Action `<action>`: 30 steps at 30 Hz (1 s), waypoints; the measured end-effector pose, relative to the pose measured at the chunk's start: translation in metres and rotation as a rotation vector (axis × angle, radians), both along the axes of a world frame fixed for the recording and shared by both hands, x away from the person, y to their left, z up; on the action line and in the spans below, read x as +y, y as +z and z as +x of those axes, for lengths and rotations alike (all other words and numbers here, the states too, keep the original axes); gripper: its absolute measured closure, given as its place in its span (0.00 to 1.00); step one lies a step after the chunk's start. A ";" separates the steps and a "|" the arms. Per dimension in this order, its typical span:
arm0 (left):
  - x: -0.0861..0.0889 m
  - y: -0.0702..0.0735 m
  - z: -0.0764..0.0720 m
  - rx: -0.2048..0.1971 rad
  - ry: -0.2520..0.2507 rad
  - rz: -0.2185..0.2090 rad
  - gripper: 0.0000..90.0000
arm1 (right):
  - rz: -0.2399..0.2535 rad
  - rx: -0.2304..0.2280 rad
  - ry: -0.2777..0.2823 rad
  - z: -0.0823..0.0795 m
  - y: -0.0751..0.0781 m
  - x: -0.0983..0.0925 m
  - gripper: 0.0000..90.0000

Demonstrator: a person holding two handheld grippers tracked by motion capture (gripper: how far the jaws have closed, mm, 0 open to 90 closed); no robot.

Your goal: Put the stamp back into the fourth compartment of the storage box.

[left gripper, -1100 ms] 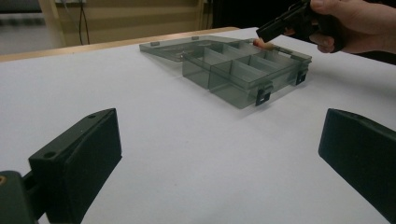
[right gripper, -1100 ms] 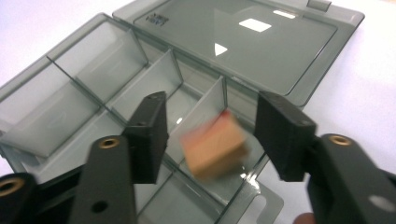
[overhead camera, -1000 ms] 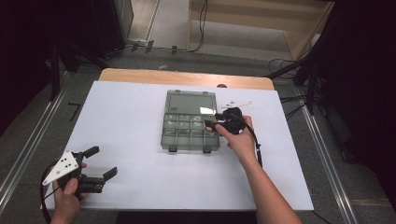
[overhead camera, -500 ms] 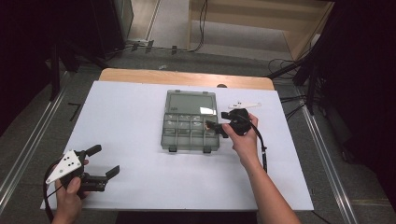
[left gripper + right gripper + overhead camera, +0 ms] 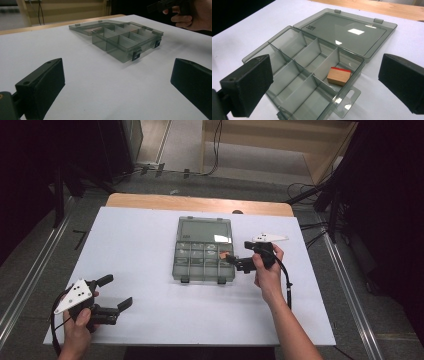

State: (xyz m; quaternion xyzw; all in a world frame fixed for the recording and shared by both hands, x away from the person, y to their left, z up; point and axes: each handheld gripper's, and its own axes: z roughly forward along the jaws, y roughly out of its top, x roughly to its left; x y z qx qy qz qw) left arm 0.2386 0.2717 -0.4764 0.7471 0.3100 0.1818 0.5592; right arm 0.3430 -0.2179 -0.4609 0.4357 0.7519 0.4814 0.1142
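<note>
Bright, even overhead light falls on the white counter (image 5: pixel 150 245); the surroundings from 9 to 3 o'clock lie in deep darkness. A white glare patch sits on the box lid (image 5: pixel 352 32). Shadows are soft and short. The near tongs are blurred in both gripper views; the high view is slightly soft overall.

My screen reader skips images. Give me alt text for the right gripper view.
A small wooden block with a red edge lies in a compartment of an open grey divided box, its lid laid flat behind, on a white table.
</note>
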 end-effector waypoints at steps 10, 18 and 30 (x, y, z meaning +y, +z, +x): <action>-0.019 0.008 0.005 0.012 -0.058 -0.001 0.00 | -0.019 -0.026 -0.009 -0.011 0.001 -0.004 0.00; -0.036 0.010 0.015 0.034 -0.070 0.002 0.00 | -0.020 -0.037 0.010 -0.022 -0.001 -0.007 0.00; -0.061 0.013 0.030 0.040 -0.104 -0.007 0.00 | -0.006 -0.060 0.011 -0.033 -0.004 -0.016 0.00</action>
